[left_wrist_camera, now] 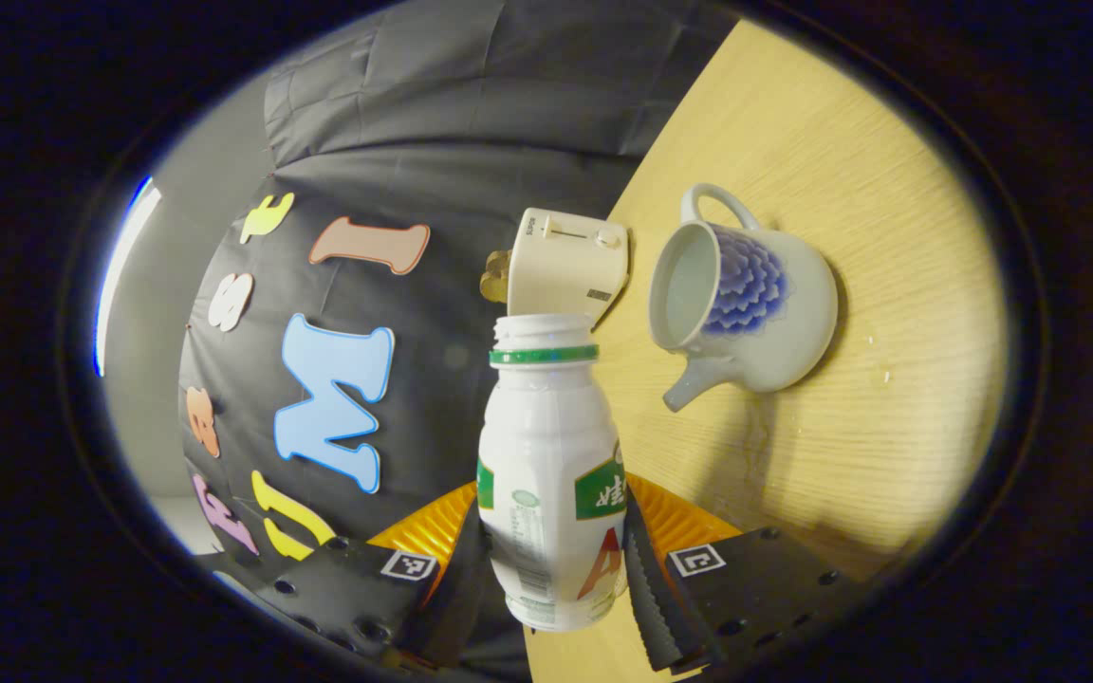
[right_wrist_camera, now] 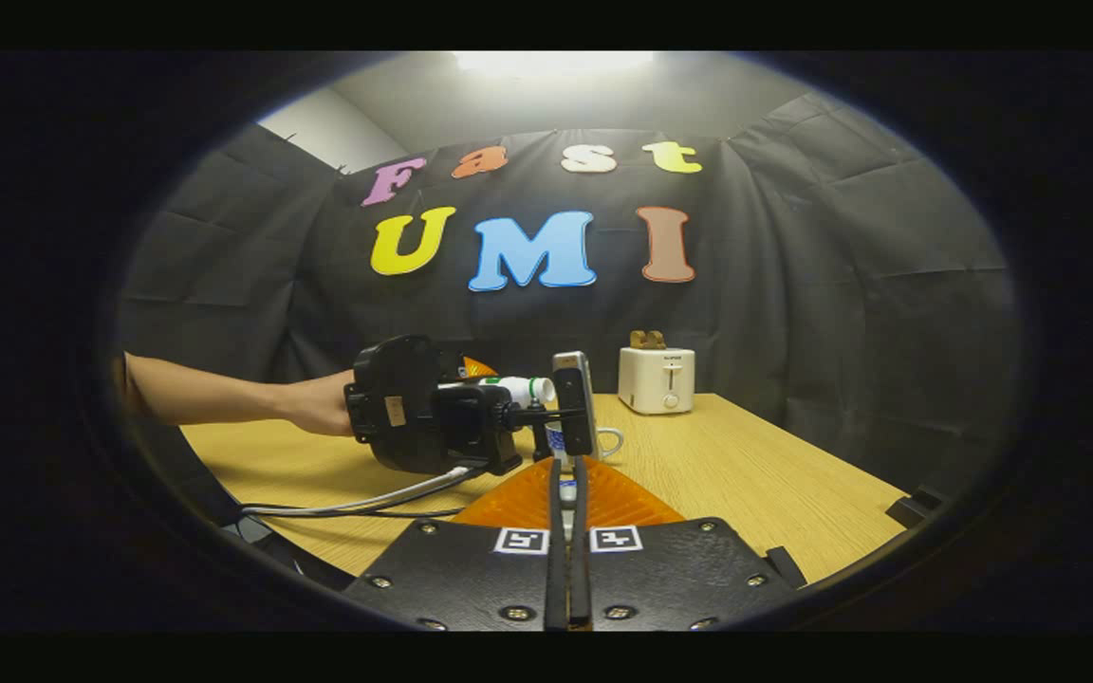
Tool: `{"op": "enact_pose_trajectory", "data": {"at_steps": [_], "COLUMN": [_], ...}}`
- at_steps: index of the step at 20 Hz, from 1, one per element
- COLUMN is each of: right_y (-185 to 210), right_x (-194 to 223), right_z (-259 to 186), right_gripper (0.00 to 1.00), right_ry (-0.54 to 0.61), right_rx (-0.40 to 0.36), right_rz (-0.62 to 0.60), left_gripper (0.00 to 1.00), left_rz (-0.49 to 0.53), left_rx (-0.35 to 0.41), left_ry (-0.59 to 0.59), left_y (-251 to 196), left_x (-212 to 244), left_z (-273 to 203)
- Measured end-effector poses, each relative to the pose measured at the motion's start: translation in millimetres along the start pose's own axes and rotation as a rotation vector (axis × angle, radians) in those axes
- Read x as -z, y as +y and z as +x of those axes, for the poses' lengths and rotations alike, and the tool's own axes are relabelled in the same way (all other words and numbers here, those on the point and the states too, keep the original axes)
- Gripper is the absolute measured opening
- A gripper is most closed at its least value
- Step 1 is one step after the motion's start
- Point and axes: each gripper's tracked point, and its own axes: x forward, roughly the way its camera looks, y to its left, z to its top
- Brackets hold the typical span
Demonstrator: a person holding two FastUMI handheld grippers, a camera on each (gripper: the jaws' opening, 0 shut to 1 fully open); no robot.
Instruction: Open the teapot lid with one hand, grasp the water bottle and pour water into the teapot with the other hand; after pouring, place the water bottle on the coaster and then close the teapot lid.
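The left gripper (left_wrist_camera: pixel 556 569) has its jaws clamped on the lower body of the water bottle (left_wrist_camera: pixel 551 455), which is uncapped and, in the right gripper view, lies nearly horizontal with its mouth toward the teapot (left_wrist_camera: pixel 746 299). The teapot stands on the worktop (left_wrist_camera: pixel 888 427) near the toaster (left_wrist_camera: pixel 565 261), its top open and no lid on it. In the right gripper view the right gripper (right_wrist_camera: pixel 567 569) has its jaws almost together; whether they pinch the lid cannot be told, as something small and unclear sits just past their tips. The step in hand appears to be the pour — bottle tipped, lid off — though no stream is visible and the bottle mouth sits short of the opening, which also fits the approach or the withdrawal. A pour from this pose calls for the mouth to be brought directly over the opening; small droplets already lie on the worktop beside the pot.
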Motion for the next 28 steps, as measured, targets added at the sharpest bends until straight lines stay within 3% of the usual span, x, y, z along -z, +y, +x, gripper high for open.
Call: {"op": "enact_pose_trajectory", "data": {"at_steps": [1,2,3,4,5,10,11,12,13,14,15,16,17,18,19,20,21,22,23,28], "right_y": [0.7,0.7,-0.2,-0.6,-0.6,-1.4,-1.8,-1.6,-1.9,-1.9,-2.0,-1.6,-1.8,-1.8,-1.9,-2.2,-1.6,-1.6,-1.6,-2.2], "right_x": [-0.3,1.0,1.2,2.5,2.1,2.2,2.5,3.4,3.5,3.5,3.6,3.8,4.1,4.8,4.4,5.4,4.8,6.2,5.8,10.0], "right_z": [-0.5,0.2,0.7,0.9,0.0,0.1,0.6,0.2,0.1,0.6,1.2,0.5,0.1,1.1,2.0,0.9,1.6,1.0,0.7,1.5], "right_gripper": [0.01,0.18,0.18,0.01,0.01,0.01,0.01,0.01,0.18,0.02,0.01,0.18,0.18,0.01,0.01,0.18,0.01,0.01,0.01,0.01], "right_ry": [0.001,0.004,0.006,0.009,0.01,0.011,0.014,0.016,0.016,0.018,0.018,0.019,0.021,0.023,0.025,0.026,0.027,0.028,0.029,0.044], "right_rx": [-0.003,-0.004,-0.003,-0.002,-0.002,0.0,0.0,-0.001,0.0,-0.001,-0.001,-0.002,-0.002,-0.001,-0.002,-0.001,-0.002,-0.003,-0.003,-0.006], "right_rz": [0.001,0.002,0.001,0.0,0.003,0.001,0.0,0.001,0.002,0.002,0.001,0.0,-0.002,-0.003,-0.004,-0.004,-0.003,-0.004,-0.004,-0.008], "left_gripper": [0.7,0.7,0.7,0.79,0.69,0.79,0.74,0.79,0.79,0.79,0.7,0.74,0.74,0.74,0.74,0.77,0.79,0.74,0.79,0.74], "left_rz": [0.014,0.028,0.045,0.066,0.087,0.139,0.152,0.169,0.187,0.199,0.207,0.212,0.221,0.236,0.25,0.259,0.259,0.261,0.271,0.324], "left_rx": [-0.003,-0.004,-0.004,-0.005,-0.007,-0.006,-0.01,-0.013,-0.018,-0.02,-0.019,-0.015,-0.009,-0.013,-0.018,-0.017,-0.014,-0.013,-0.012,-0.031], "left_ry": [-0.003,-0.003,-0.001,-0.002,0.001,0.007,0.006,0.003,0.0,-0.001,0.0,0.002,0.005,0.002,0.003,-0.001,-0.003,-0.005,-0.003,-0.014], "left_y": [1.4,2.1,2.8,3.3,3.8,3.8,4.5,4.0,4.3,4.1,2.8,1.7,0.2,1.0,0.3,-0.5,-2.3,-2.4,-2.6,1.5], "left_x": [-0.9,-2.8,-3.3,-4.2,-3.5,-4.0,-5.1,-5.2,-6.2,-6.2,-5.7,-5.1,-4.6,-5.6,-5.6,-6.4,-7.3,-8.2,-8.8,-15.5], "left_z": [-0.1,0.2,1.1,1.5,2.1,4.3,3.6,4.2,3.9,4.5,4.1,4.8,4.3,4.6,4.6,5.0,5.1,5.1,5.0,5.0]}}
